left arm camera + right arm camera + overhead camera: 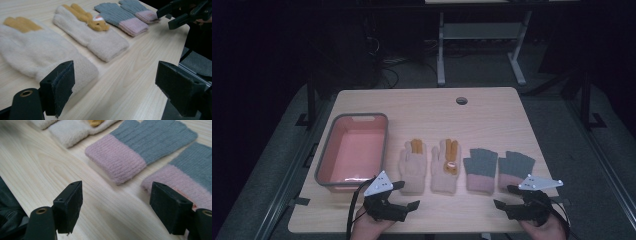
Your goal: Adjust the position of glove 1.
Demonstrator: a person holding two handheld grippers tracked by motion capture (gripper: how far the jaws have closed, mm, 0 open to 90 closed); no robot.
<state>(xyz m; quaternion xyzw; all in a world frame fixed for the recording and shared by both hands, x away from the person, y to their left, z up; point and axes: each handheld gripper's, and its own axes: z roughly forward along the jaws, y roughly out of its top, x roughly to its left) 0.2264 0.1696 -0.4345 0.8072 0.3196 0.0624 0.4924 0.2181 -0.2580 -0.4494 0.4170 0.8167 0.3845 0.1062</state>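
Two grippers waited before four gloves.
The left gripper [404, 196] and right gripper [503, 197] stood released, empty; the cream gloves [413, 165] and grey-pink gloves [480, 170] lay flat on the table [492, 107].

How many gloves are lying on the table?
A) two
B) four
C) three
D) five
B: a row of four gloves lies on the table, two cream gloves with orange fingers beside the pink tub, then two grey gloves with pink cuffs to their right.
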